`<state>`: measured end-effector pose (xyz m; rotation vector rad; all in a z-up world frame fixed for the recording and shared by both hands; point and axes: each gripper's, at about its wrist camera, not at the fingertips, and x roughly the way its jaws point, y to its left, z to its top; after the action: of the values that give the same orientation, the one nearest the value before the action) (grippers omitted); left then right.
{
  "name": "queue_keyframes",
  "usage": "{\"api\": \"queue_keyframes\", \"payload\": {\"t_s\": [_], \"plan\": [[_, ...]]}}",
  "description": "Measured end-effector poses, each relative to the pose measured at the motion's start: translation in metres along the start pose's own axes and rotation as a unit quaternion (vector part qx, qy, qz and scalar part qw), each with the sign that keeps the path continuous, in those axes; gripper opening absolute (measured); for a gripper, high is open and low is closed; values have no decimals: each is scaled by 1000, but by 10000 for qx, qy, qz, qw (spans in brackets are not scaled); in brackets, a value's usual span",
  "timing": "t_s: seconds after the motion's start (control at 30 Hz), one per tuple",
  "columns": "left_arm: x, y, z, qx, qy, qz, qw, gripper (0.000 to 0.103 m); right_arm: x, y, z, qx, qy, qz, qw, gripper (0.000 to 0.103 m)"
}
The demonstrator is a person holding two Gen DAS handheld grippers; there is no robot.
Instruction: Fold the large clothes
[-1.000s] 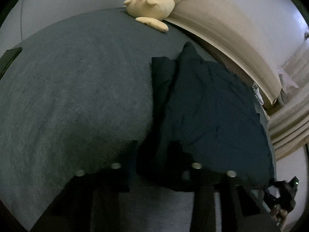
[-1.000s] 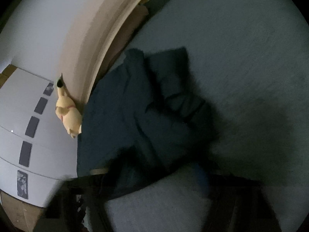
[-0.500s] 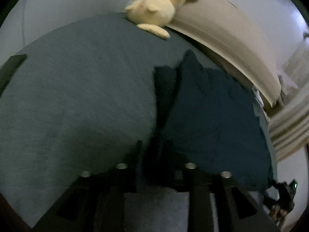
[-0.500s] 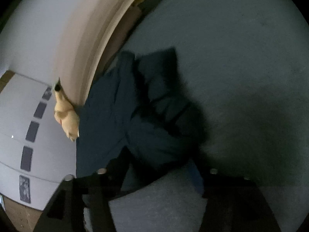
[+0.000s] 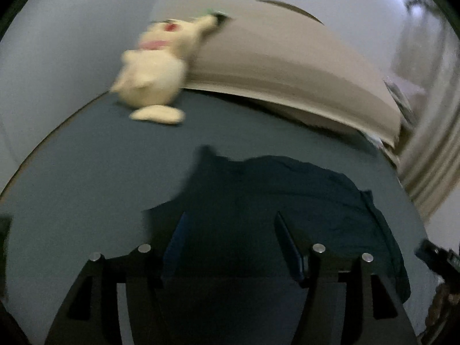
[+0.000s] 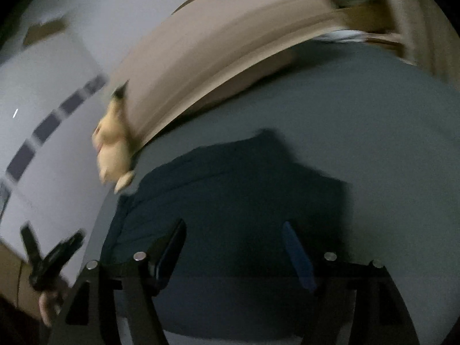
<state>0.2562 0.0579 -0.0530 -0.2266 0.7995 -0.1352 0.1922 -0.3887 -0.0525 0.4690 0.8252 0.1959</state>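
A plush toy (image 5: 155, 69) is seen at the bed's (image 5: 86, 172) head, propped against the headboard (image 5: 287, 63). Nearer than the toy, the dark garment (image 5: 287, 195) is spread on the bed. The left gripper (image 5: 230, 235) and right gripper (image 6: 234, 244) are held above it, their jaws opening, nothing gripped.

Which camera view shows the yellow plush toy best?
The left wrist view: the plush toy is large there, its body, a foot and a red spot showing, though blurred. The right wrist view shows it small, smeared, at the left beside the headboard.
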Motion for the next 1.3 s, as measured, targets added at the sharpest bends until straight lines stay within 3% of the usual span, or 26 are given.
{"api": "queue_keyframes", "payload": {"t_s": [0.13,0.33,0.47,0.6,0.67,0.77,0.83,0.97,1.03,1.07,1.17,1.3], "plan": [[49,-19,13,187,211,221,9994,63,64,18,21,-54,415,228,9989,74],[96,43,19,-560,551,636,9949,63,115,-9,46,183,448,-299,9984,74],[109,81,14,-1453,513,57,9880,63,135,-33,35,400,425,-34,9983,74],[111,110,12,-2139,617,-39,9749,63,134,-42,28,612,342,174,9974,74],[97,107,19,-2047,389,145,9779,63,129,-33,33,559,385,46,9977,74],[81,91,36,-1724,44,88,9850,63,108,-8,49,248,-46,178,9995,74],[79,70,44,-1373,-26,-30,9905,63,107,1,60,170,-205,215,9994,83],[102,41,41,-804,223,-90,9965,64,139,-7,74,370,18,14,9993,85],[133,47,35,-858,777,177,9931,63,174,-32,70,829,524,-82,9951,85],[141,51,33,-932,882,135,9916,63,180,-41,68,1015,528,-10,9934,85],[143,54,39,-926,911,181,9914,63,178,-53,67,1394,420,290,9889,85],[113,60,38,-969,710,262,9924,63,154,-49,72,1345,239,229,9904,84]]}}
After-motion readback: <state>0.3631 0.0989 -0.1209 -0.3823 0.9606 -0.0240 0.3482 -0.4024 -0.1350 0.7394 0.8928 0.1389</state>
